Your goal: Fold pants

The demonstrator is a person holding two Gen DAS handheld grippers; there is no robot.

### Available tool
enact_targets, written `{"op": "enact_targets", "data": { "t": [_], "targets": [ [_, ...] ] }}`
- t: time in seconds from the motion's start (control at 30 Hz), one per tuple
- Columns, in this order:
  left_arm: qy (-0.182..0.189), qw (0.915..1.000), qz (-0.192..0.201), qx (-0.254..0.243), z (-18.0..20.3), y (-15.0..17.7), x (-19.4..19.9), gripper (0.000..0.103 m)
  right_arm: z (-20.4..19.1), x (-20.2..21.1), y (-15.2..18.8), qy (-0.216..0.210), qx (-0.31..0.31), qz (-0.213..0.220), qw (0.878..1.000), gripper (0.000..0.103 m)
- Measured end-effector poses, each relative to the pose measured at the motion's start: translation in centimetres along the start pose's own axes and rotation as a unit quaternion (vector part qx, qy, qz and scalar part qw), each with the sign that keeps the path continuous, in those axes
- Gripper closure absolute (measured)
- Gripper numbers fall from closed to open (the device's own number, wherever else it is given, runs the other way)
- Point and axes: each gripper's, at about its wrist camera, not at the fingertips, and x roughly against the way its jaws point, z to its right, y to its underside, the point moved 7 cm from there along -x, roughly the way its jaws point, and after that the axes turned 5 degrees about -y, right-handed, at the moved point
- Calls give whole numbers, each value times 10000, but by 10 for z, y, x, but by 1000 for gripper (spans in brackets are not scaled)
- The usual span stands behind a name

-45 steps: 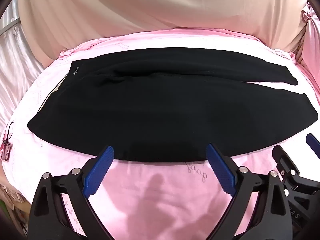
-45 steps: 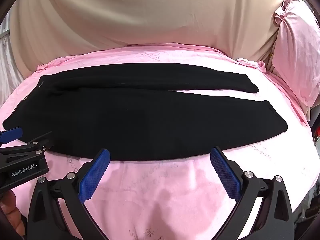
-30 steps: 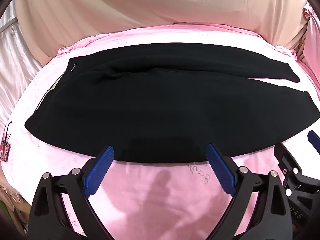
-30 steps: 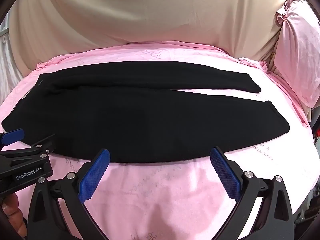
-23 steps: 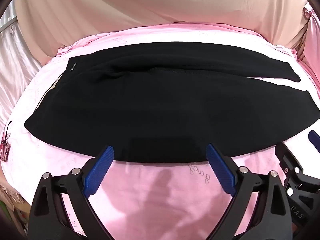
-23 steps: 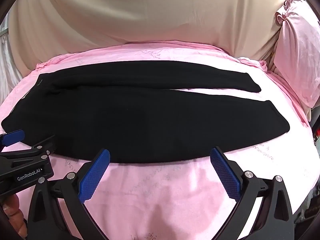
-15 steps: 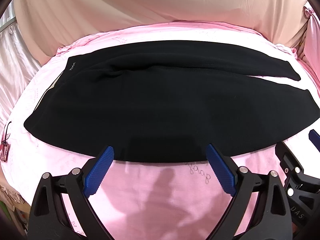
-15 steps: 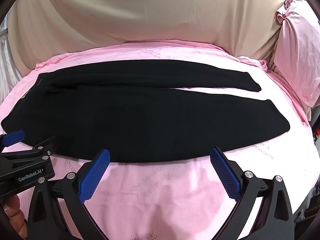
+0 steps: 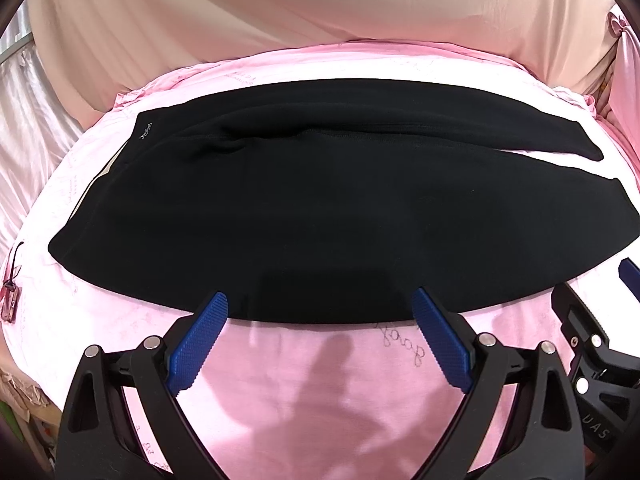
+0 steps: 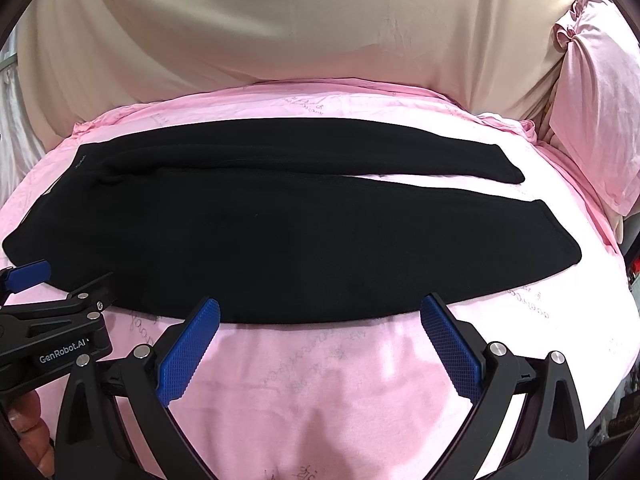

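Both my left gripper (image 9: 320, 320) and right gripper (image 10: 320, 322) hover wide open and empty short of the black pants (image 9: 320, 208) spread flat on the pink bed (image 9: 320, 380), where I judge a shallow pinch risks snagging sheet.

Black pants (image 10: 256, 232) are lying flat on the pink sheet (image 10: 320, 380); the right gripper (image 10: 320, 320) is hovering wide-spread at their near edge.

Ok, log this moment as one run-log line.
stage: pre-grasp | pants: spread flat on pink sheet, legs to the right | left tool: open, at near edge | right tool: open, at near edge
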Motion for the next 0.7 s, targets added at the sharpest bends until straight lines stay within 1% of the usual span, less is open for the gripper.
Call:
{"op": "enact_targets", "data": {
  "t": [0.7],
  "targets": [
    [-45,10000,-10,-18,0,-1,1,12,-1,2,-2,-1,-14,4,10000,5]
  ]
}}
